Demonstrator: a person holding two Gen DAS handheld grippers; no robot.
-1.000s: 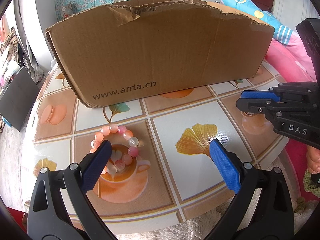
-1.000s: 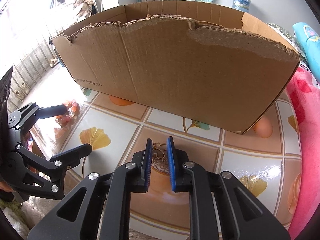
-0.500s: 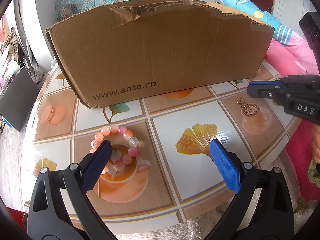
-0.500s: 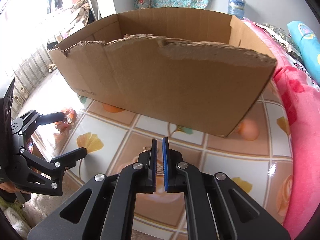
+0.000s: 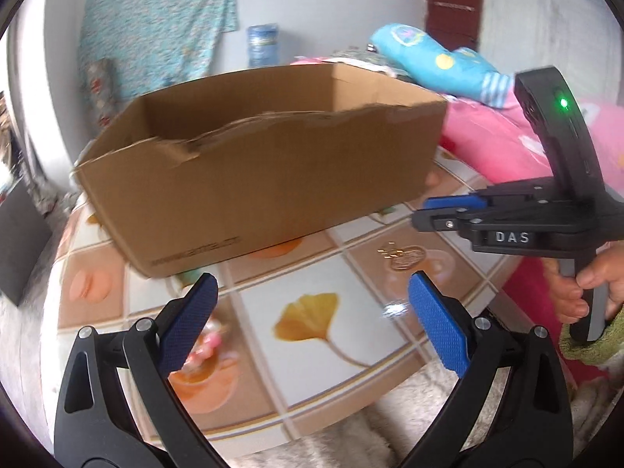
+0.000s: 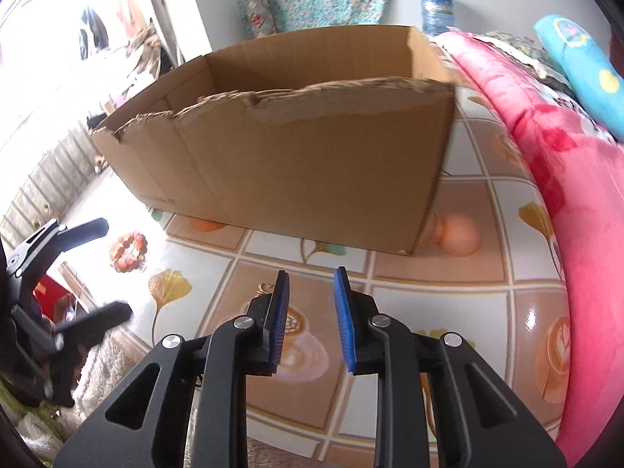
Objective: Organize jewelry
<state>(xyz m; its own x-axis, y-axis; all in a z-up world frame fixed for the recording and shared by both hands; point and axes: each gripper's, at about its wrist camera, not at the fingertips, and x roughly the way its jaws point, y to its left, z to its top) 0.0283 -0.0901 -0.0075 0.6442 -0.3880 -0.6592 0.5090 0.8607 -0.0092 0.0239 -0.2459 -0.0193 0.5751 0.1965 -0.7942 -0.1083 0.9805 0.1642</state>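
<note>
We see our left gripper (image 5: pixel 312 321) gaping, right gripper (image 6: pixel 310 314) opening empty; the light, slippery beaded bracelet (image 6: pixel 128 252) wants pinching across its ring

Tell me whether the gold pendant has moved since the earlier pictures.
No. In the left wrist view the gold pendant lies on the same printed coffee-cup tile in front of the cardboard box's right end; only the camera shifted.

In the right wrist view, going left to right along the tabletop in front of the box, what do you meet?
Left gripper → pink bead bracelet → small gold pendant, partly behind the right gripper's left finger → right gripper, fingers opening with nothing between them → pink blanket at the table's right edge.
</note>
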